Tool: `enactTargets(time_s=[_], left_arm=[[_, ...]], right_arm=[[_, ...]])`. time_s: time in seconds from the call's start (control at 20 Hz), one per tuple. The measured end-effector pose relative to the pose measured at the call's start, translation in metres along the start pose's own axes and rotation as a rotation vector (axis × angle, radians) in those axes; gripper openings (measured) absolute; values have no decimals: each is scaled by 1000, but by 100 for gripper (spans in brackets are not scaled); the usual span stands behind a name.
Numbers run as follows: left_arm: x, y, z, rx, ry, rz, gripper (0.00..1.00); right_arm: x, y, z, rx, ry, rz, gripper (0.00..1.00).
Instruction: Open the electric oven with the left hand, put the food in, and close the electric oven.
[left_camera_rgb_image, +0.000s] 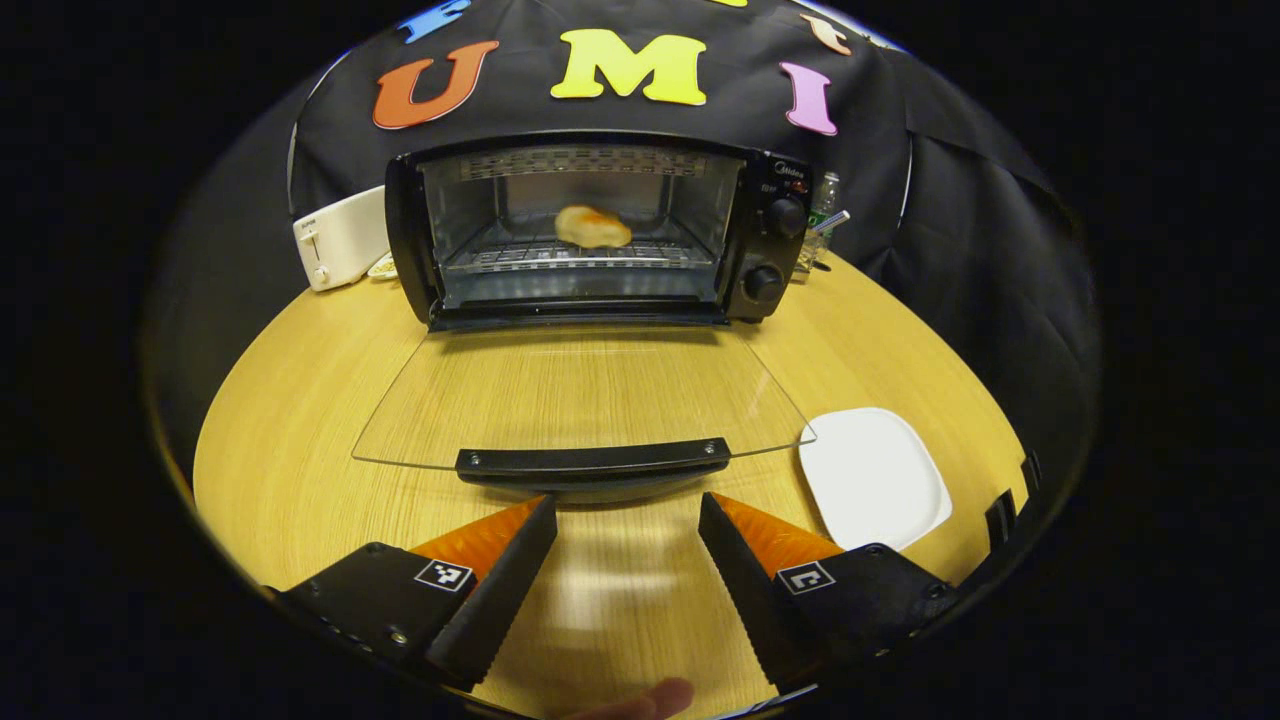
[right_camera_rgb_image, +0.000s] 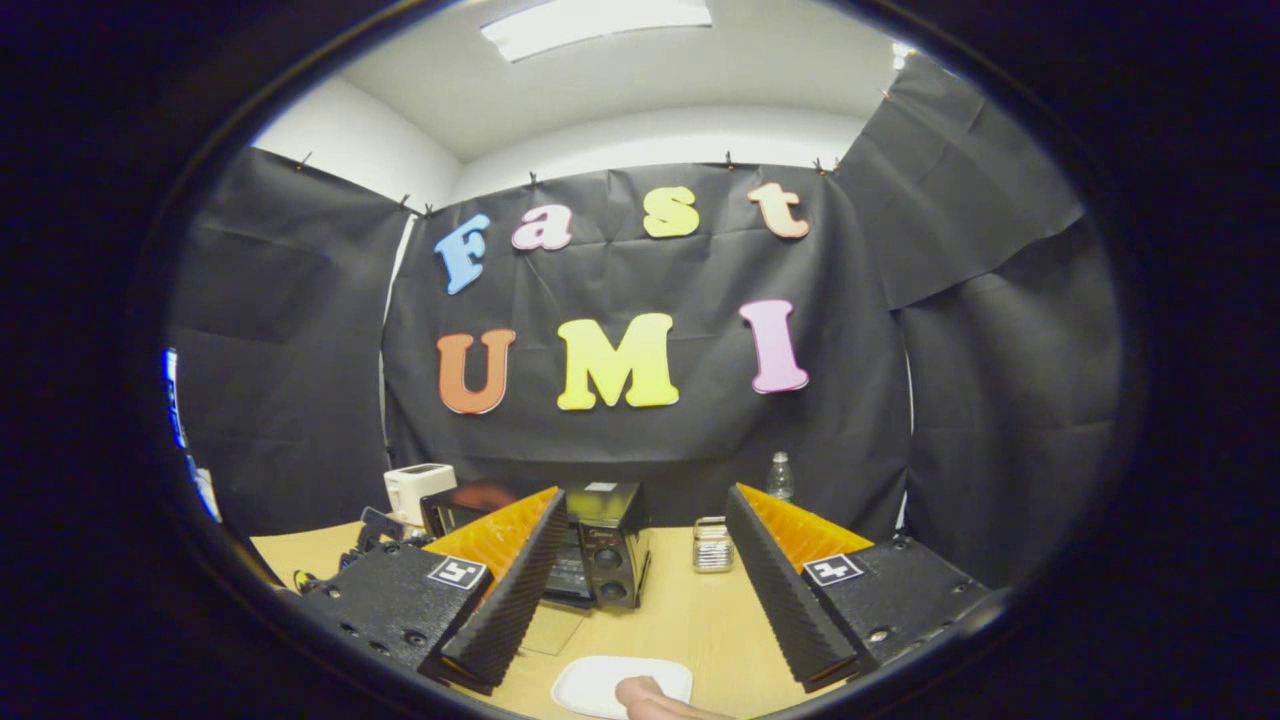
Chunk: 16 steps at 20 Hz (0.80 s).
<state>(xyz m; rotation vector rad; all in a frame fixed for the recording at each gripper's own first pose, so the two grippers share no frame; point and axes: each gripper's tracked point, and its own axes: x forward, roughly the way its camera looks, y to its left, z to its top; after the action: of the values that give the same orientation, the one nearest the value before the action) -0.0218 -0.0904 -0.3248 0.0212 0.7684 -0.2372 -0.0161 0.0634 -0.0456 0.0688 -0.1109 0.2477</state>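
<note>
A: Two pairs of tongs, both released. In the left gripper view the left tongs (left_camera_rgb_image: 627, 520) hang over the tabletop (left_camera_rgb_image: 300, 420) with their fingers spread and nothing between them.

B: Where is the electric oven from there?

A: Straight ahead of the left tongs. The electric oven (left_camera_rgb_image: 590, 230) stands with its glass door (left_camera_rgb_image: 580, 395) dropped flat toward the tongs, and the door's handle (left_camera_rgb_image: 593, 462) lies just beyond the fingertips, apart from them. I can't tell whether the door rests on the tabletop or hangs just above it.

B: And the food?

A: The food (left_camera_rgb_image: 592, 227), a pale golden piece, sits on the wire rack (left_camera_rgb_image: 580, 257) inside the open cavity, well ahead of the left tongs. An empty white plate (left_camera_rgb_image: 872, 477) lies on the tabletop just ahead and to the right of the right-hand finger.

B: The right tongs?

A: In the right gripper view the right tongs (right_camera_rgb_image: 640, 515) are held high and level, fingers wide apart, gripping nothing. The electric oven (right_camera_rgb_image: 600, 545) shows far ahead between the fingers, toward the left one. The white plate (right_camera_rgb_image: 620, 683) sits low between them, with a fingertip of the person (right_camera_rgb_image: 645, 695) at the bottom edge
</note>
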Motion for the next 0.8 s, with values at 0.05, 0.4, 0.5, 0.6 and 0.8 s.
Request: enactTargets(time_s=[0.05,0.4,0.5,0.6,0.8], left_arm=[[3,2,-4,-8,25,14,95],[7,4,0,-54,70,56,94],[5,3,3,-47,66,69,94],[3,3,4,-44,65,79,95],[-3,4,14,-44,44,91,96]], right_arm=[[0,-4,-2,8,0,1,96],[1,-31,-13,31,6,-9,96],[1,-37,-14,37,6,-12,96],[2,-39,-17,41,14,-10,96],[2,-43,-20,40,22,-12,96]])
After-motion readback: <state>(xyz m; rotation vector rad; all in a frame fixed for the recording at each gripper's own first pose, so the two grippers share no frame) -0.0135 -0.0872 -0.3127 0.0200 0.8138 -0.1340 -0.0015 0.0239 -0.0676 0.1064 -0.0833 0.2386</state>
